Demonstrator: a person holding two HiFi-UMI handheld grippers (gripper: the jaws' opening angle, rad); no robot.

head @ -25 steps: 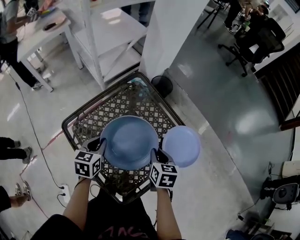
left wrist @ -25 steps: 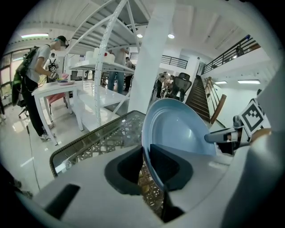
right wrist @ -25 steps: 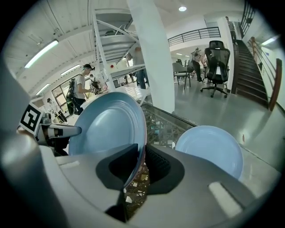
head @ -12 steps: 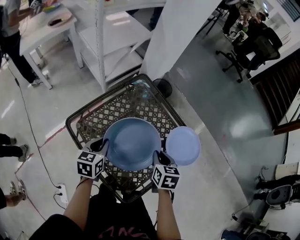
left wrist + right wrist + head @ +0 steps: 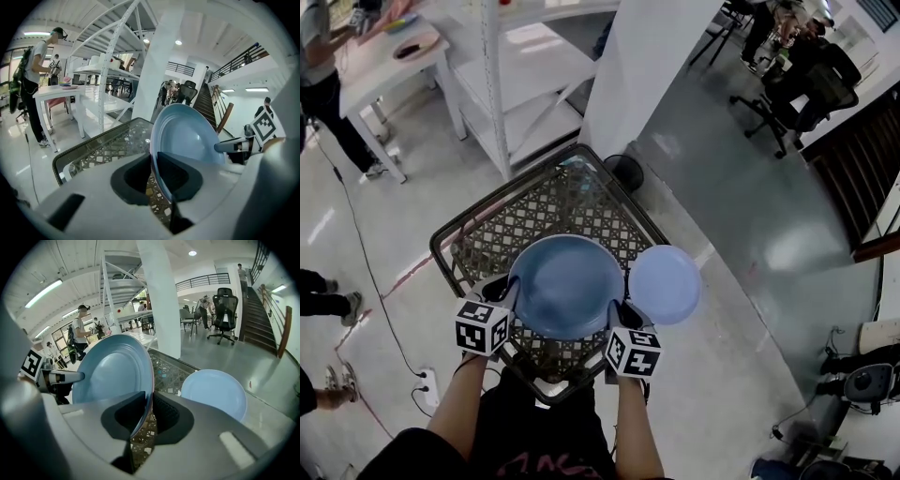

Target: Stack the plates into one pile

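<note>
A large blue plate [image 5: 565, 286] hangs just above the glass-topped wicker table [image 5: 487, 234], held by its rim from both sides. My left gripper [image 5: 508, 295] is shut on its left rim, and its jaws have just been closing a little on that rim. My right gripper [image 5: 614, 309] is shut on the right rim. In the left gripper view the plate [image 5: 187, 136] stands edge-on between the jaws of that gripper [image 5: 153, 164]. The right gripper [image 5: 150, 408] pinches the plate [image 5: 112, 371] likewise. A smaller pale blue plate [image 5: 665, 284] lies on the table's right corner [image 5: 215, 392].
A white shelving rack [image 5: 520, 84] and a white pillar [image 5: 652, 66] stand beyond the table. A black round object [image 5: 624, 172] sits on the floor at the table's far corner. People stand at the left; a cable and power strip [image 5: 427, 384] lie on the floor.
Both grippers have carried the large plate slightly to the right, closer to the small plate. The small plate has stayed on the table.
</note>
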